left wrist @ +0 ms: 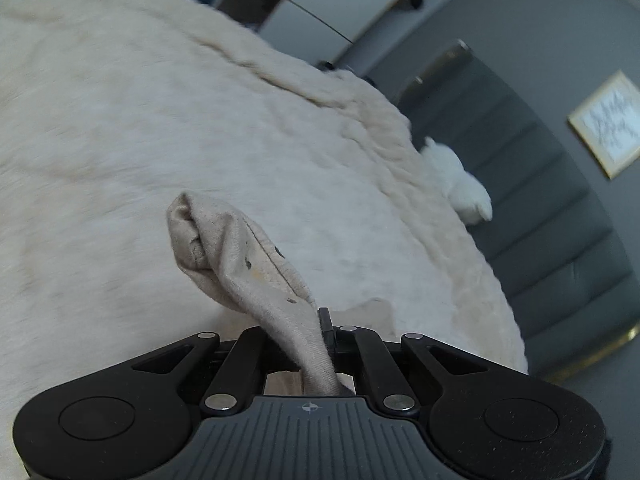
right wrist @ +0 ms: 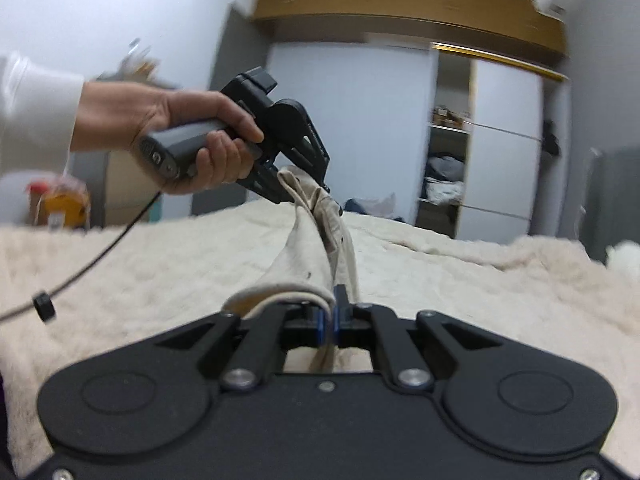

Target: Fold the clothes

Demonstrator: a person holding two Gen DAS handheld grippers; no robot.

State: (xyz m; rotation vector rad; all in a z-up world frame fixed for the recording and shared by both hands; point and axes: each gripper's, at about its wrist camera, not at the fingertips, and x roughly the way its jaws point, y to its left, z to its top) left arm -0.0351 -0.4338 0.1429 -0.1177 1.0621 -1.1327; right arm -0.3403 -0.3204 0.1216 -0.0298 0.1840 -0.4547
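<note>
You're gripping the beige garment (right wrist: 320, 236) with both grippers, and it's hanging in the air above the cream fleece blanket (right wrist: 460, 288) on the bed. Right gripper (right wrist: 334, 312) is clamping one end, jaws closed on the fabric, at the near edge of the right wrist view. Left gripper (right wrist: 304, 196) is pinching the other end, jaws closed on a bunched fold, further off and higher, with your left hand (right wrist: 192, 140) wrapping its grey handle. The garment is stretching between the two as a narrow twisted band, long axis running from near to far and rising toward the left gripper. In the left wrist view the cloth is sticking out past the closed jaws as a crumpled flap pointing up-left over the blanket. A black cable (right wrist: 100, 256) is trailing down-left from the handle across the blanket.
</note>
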